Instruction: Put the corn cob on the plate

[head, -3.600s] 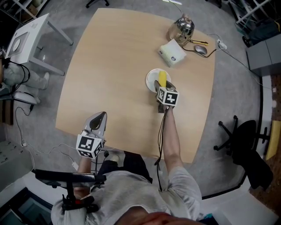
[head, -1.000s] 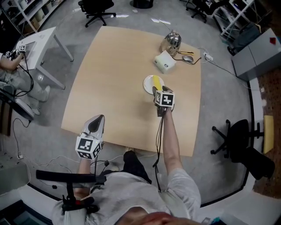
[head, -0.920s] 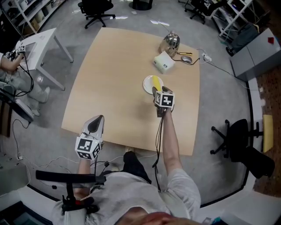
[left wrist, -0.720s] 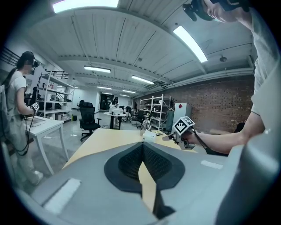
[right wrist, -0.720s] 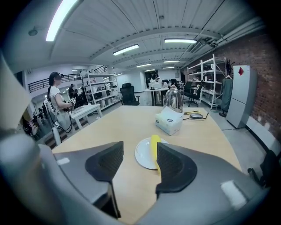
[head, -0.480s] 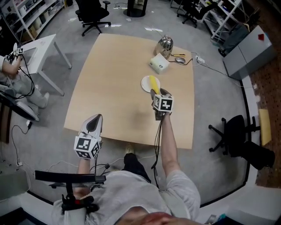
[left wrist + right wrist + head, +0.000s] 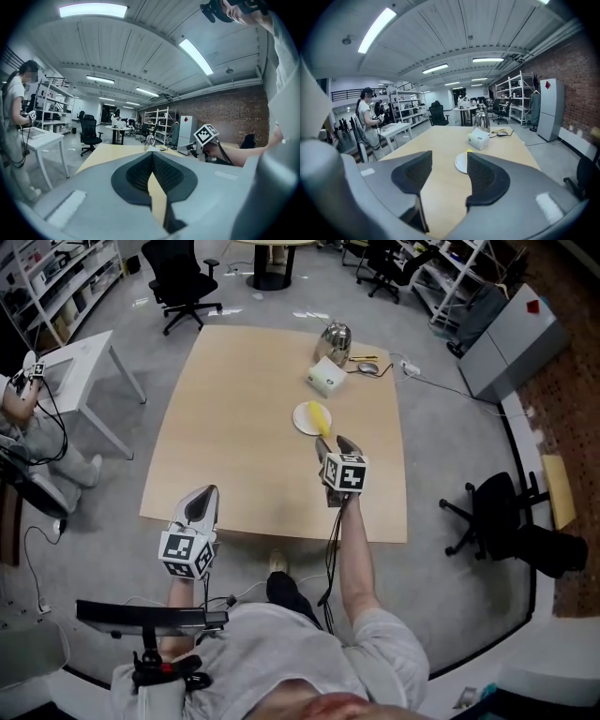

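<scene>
one corn cob (image 7: 319, 415) on plate (image 7: 302, 419), kettle (image 7: 334, 335), perhaps tissue box (image 7: 324, 378) beyond

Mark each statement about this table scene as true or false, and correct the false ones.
1. The corn cob lies on the plate. True.
2. The right gripper is shut on the corn cob. False: its jaws stand apart with nothing between them, and it is short of the plate.
3. The left gripper has its jaws together and holds nothing. True.
4. The metal kettle stands on the plate. False: it stands on the table, beyond the white box.
</scene>
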Available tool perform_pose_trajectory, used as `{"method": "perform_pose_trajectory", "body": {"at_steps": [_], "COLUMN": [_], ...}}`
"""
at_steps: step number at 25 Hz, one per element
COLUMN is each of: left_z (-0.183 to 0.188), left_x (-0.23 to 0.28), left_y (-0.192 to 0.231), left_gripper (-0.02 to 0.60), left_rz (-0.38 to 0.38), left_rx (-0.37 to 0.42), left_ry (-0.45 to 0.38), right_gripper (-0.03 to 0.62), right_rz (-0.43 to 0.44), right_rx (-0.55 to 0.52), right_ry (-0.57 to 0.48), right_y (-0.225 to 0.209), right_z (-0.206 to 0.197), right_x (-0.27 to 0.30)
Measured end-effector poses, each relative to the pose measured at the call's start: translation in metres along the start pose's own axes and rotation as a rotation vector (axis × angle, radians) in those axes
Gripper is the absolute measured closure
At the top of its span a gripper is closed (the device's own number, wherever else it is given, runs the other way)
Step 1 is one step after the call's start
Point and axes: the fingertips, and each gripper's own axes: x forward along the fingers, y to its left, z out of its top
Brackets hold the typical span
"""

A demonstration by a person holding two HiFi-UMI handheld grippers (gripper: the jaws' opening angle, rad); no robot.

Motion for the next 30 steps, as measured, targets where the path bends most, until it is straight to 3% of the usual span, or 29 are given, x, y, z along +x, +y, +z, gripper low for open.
{"method": "perform_pose_trajectory", "body": {"at_steps": [12,30], "left_z": [0.010,0.009], "left_x": [-0.008,-0.041], "left_y": [-0.022,-0.041], "left_gripper": [0.561,0.561], "left_rz": [-0.057,-0.122], "left_rx": [0.018,0.033], "left_ry": [-0.045,-0.081], "right_gripper": [0.368,0.407], "right_rz": [-0.020,-0.112], "right_rx": [-0.003,0.035], "right_ry": [-0.144,-0.280], "right_y": [0.014,0.033], "right_z": [-0.002,-0.036], "right_x": [-0.085,-0.197]}}
